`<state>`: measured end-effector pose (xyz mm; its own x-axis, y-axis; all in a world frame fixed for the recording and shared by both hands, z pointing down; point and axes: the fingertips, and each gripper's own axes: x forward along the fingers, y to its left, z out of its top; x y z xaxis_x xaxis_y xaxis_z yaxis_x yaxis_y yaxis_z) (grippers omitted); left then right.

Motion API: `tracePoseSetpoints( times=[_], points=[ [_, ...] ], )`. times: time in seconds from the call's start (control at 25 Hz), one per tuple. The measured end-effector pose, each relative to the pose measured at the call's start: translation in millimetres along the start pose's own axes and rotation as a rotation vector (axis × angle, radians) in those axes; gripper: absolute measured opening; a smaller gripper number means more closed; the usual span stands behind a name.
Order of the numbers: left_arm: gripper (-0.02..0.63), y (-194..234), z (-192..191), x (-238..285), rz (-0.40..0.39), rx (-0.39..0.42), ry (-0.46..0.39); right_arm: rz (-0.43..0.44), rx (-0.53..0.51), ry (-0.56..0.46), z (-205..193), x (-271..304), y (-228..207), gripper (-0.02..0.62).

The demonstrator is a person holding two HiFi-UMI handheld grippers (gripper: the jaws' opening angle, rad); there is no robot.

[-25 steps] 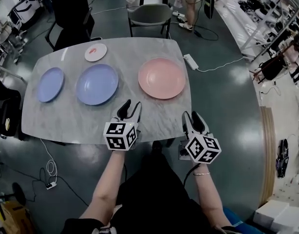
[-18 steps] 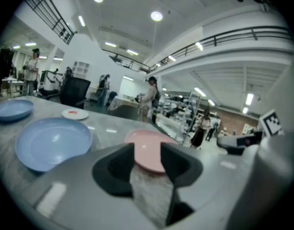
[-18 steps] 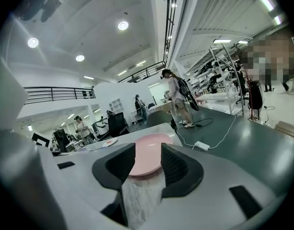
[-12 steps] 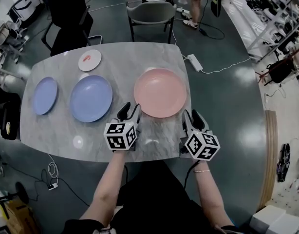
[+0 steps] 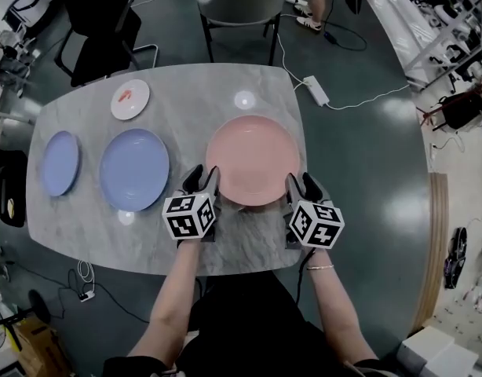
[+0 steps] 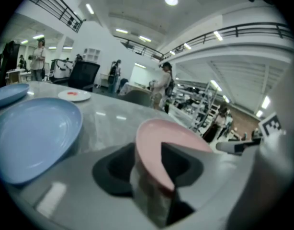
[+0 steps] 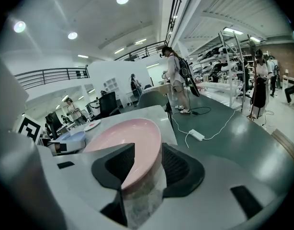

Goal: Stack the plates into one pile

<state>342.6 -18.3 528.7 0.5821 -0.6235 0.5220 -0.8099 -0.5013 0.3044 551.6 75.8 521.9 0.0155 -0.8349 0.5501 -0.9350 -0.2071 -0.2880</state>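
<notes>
The left tool [image 5: 203, 177] gapes wide and the right tool [image 5: 302, 185] is opening, pink plate [image 5: 253, 157] rim inside both.

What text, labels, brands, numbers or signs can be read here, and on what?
No readable words or numbers.
Cubes on left gripper and right gripper (jaws opening around pink round plate's rim): square black-and-white markers, no letters.
Small white round plate: red mark, unreadable.

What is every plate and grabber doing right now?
pink plate, flat, unstacked
large blue plate, flat, unstacked
small blue plate, flat, unstacked
white plate, flat, unstacked
left gripper, jaws apart, pink rim between
right gripper, jaws opening, pink rim between
</notes>
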Motion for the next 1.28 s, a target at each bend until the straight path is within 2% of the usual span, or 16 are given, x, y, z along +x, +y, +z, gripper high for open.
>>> tracePoseSetpoints(
  times=[0.48, 0.64, 0.84, 1.12, 1.28],
  points=[
    [0.169, 13, -11, 28, 0.049, -0.061, 0.067, -0.006, -0.021, 0.126, -16, 33, -11, 0.158],
    [0.163, 10, -13, 32, 0.062, -0.048, 0.084, -0.010, -0.044, 0.148, -20, 36, -13, 0.156],
    [0.129, 6, -16, 37, 0.070, -0.015, 0.118, -0.002, -0.051, 0.158, -23, 40, -11, 0.123],
    [0.091, 5, -13, 22, 0.084, -0.016, 0.096, 0.020, -0.049, 0.146, -15, 29, -6, 0.115],
    [0.086, 3, -9, 2, 0.093, -0.055, 0.060, 0.033, -0.053, 0.109, -4, 21, 4, 0.109]
  ],
)
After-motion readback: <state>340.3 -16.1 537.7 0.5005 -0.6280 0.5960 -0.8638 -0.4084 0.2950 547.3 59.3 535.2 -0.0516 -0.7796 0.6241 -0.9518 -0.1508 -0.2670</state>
